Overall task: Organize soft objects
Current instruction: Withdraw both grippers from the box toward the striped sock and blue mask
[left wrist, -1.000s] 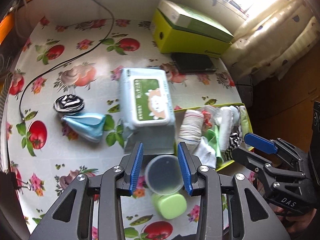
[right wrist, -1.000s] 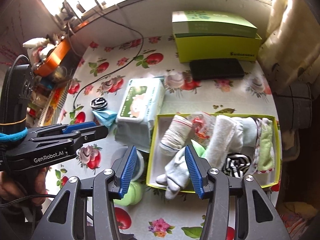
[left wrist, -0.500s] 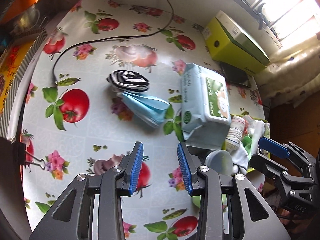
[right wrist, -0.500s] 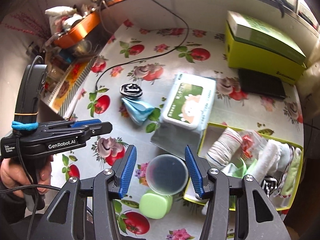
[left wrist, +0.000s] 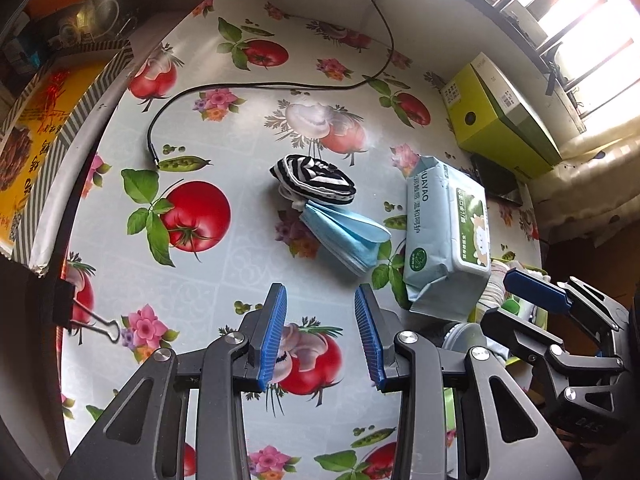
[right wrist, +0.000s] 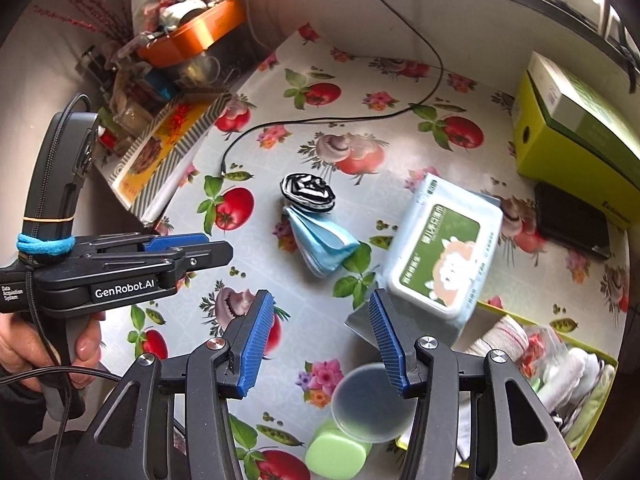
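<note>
- Both grippers have swung away from the yellow tray point(right wrist: 500, 310) toward the loose pieces; the round tub that sat between the left jaws is now off to their right.
- Left gripper point(left wrist: 320, 336) and right gripper point(right wrist: 320, 344): jaws parted, nothing between them.
- Striped sock point(left wrist: 314, 179) and blue face mask point(left wrist: 344, 236) lie touching, ahead of both jaws, the mask's long axis slanting away; the left looks nearer.

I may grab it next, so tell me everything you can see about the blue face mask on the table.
The blue face mask is pale blue, thin pleated fabric, folded or bunched into a fan-like wedge, lying flat on the flowered tablecloth. A white ear loop shows at its narrow end. That end touches, perhaps tucks under, the striped black-and-white sock bundle. Its wide end lies just short of the wet-wipes pack. No fingers touch it.
</note>
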{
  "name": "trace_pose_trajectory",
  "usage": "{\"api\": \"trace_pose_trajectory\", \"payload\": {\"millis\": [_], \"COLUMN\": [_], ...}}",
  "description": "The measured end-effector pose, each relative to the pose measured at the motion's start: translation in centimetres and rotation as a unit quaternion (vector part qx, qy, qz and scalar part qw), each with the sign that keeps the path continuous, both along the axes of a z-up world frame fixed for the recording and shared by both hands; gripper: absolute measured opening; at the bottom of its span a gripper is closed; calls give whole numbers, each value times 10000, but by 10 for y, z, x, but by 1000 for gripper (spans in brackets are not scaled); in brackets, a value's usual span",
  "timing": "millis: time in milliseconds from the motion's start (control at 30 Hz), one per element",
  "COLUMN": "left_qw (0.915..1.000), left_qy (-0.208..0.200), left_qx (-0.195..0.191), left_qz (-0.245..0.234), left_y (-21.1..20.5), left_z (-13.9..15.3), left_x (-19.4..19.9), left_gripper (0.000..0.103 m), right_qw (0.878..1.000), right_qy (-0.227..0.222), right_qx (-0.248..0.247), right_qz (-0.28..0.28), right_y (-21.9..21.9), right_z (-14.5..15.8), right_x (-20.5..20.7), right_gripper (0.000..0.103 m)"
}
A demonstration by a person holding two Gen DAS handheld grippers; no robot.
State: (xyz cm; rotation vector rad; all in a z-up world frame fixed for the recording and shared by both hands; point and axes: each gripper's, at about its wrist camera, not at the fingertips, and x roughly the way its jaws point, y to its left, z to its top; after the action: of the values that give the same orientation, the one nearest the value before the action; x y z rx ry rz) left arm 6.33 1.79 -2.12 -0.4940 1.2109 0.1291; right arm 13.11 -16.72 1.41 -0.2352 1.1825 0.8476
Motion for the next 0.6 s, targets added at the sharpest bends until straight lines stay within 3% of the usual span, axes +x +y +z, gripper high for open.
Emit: {"api": "trace_pose_trajectory", "payload": {"millis": [600], "left_qw": [9994], "left_qy": [123], "left_qx": [161], "left_qz": [283], "left_y": [30], "left_z": [-14], "left_x": [4], "left_gripper": [37], "right_qw": [9952], "right_qy": [-98], "right_qx": [-559], "right_qz": [797], "right_y": [63], "right_z": [-43], "right_x": [23], "right_gripper": [52]}}
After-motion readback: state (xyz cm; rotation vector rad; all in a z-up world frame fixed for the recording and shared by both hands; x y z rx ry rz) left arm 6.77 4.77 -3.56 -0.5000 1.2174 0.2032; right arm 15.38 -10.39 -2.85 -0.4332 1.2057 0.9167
